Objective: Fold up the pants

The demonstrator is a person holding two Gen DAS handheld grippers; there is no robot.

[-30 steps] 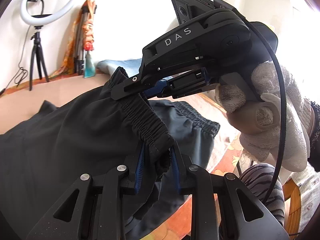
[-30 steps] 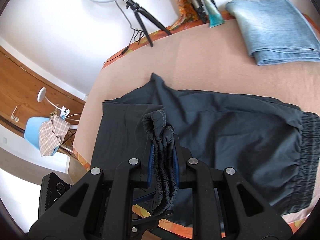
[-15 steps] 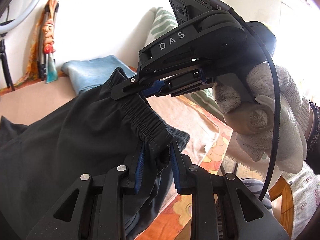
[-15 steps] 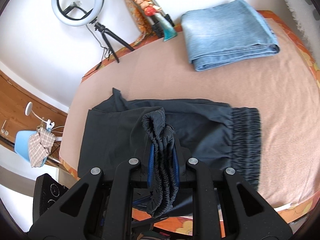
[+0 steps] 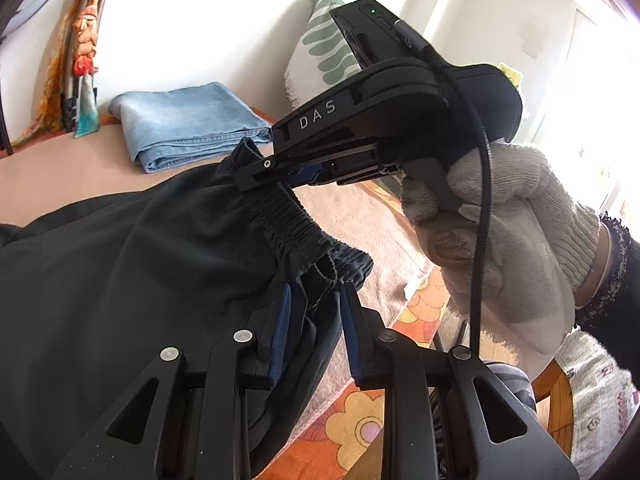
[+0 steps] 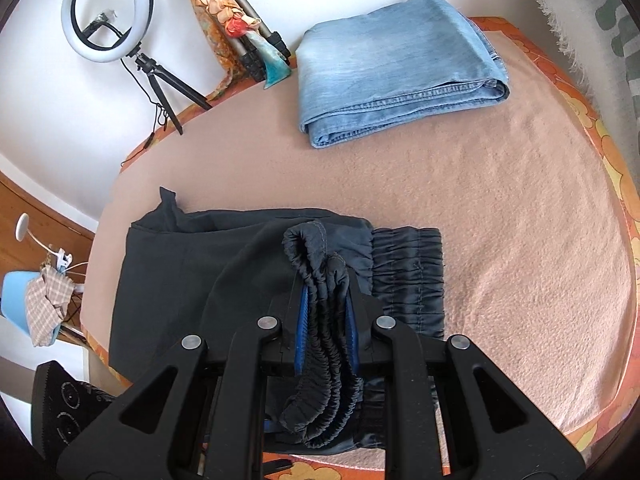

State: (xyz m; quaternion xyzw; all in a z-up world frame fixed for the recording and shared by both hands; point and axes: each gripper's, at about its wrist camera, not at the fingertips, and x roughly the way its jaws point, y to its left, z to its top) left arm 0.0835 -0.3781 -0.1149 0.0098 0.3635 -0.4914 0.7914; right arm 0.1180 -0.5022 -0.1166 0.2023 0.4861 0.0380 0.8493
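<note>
Dark grey pants (image 6: 172, 264) lie doubled over on a beige blanket, the lower elastic waistband (image 6: 408, 276) flat to the right. My right gripper (image 6: 326, 292) is shut on the bunched upper waistband, which hangs down between its blue pads. In the left wrist view my left gripper (image 5: 314, 296) is shut on the same waistband (image 5: 288, 220) a short way along. That band stretches up to my right gripper (image 5: 260, 172), seen from the side in a white-gloved hand (image 5: 512, 232). The pants' top layer (image 5: 120, 264) is lifted and drapes away to the left.
Folded light-blue jeans (image 6: 400, 68) lie at the back of the blanket (image 6: 520, 220). A ring light on a tripod (image 6: 106, 12) and leaning tripod legs with a scarf stand by the wall. The orange flowered bed edge (image 5: 360, 432) runs below the grippers. A leaf-pattern cushion (image 5: 320, 40) is at right.
Both grippers carried the held waistband rightward over the lower layer. The spread of pants has shortened, and the upper waistband now sits close to the lower one. The jeans appear nearer.
</note>
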